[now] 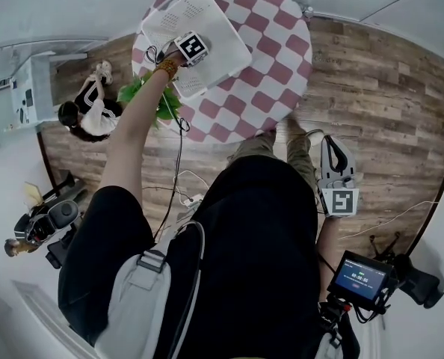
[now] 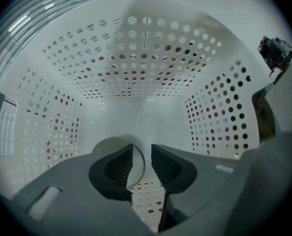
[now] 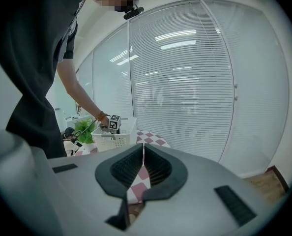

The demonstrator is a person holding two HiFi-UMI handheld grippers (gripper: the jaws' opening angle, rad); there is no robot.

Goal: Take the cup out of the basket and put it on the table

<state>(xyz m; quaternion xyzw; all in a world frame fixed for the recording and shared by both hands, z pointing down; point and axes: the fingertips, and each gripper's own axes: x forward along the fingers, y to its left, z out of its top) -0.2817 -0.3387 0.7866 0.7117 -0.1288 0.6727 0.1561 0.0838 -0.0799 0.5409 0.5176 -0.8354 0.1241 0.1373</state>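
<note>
My left gripper [image 2: 142, 163] is down in the basket [image 1: 222, 40] on the table [image 1: 274, 43], jaws slightly apart and straddling the cup's [image 2: 116, 144] rim, not quite pinching it. Right gripper [image 3: 143, 168] hangs at my side, clenched on nothing.
</note>
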